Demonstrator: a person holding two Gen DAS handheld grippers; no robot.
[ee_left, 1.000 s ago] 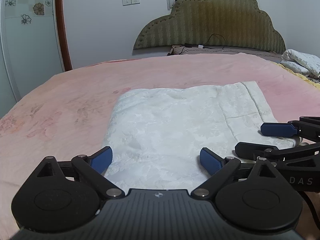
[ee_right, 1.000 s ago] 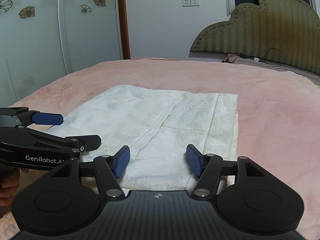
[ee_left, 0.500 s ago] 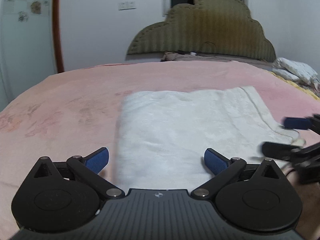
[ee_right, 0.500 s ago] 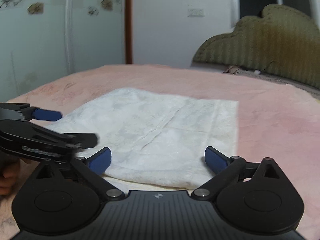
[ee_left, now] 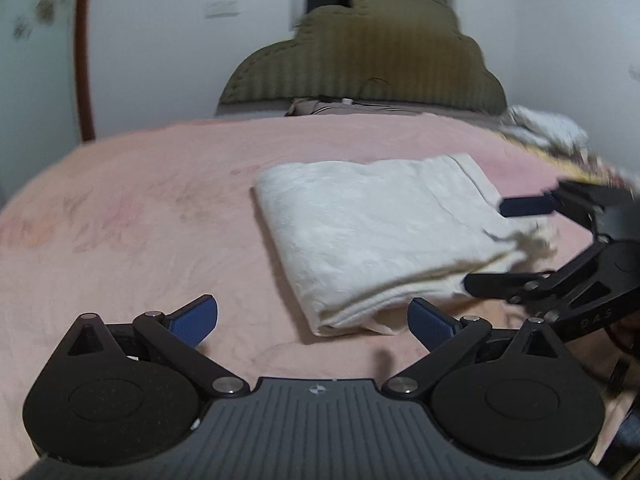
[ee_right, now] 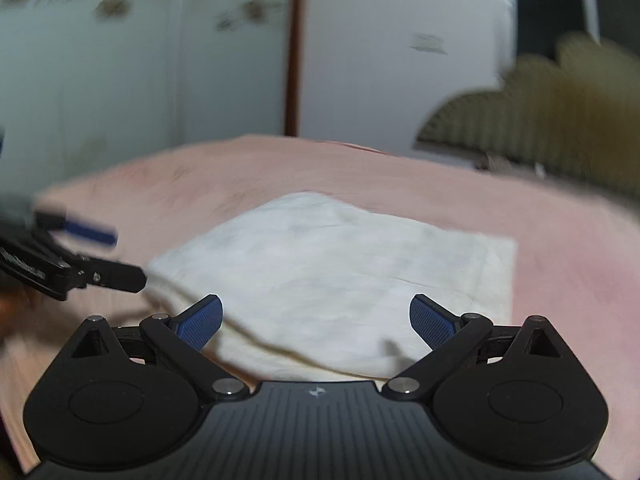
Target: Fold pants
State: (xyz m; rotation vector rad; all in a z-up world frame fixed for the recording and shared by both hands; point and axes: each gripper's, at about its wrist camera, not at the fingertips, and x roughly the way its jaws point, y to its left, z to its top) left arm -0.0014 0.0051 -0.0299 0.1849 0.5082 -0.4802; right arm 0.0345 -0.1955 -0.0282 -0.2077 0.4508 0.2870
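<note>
Left wrist view shows me the white pants folded into a layered block on the pink blanket covering the bed, lying ahead and a little to the right of my left gripper. Its jaws are spread wide and hold nothing; the near folded corner of the pants sits between the two blue pads without touching either that I can see. My right gripper reaches in from the right edge, jaws also parted, one finger above and one below the frayed near-right edge of the cloth. I cannot tell whether it touches the fabric, since that spot is smeared by motion blur.

From the right wrist view, the pants lie flat just ahead, their near edge showing stacked layers between the spread blue pads of the right gripper. My left gripper shows at the left edge, blurred, just beside the cloth's left corner. An olive padded headboard stands at the far end of the bed.
</note>
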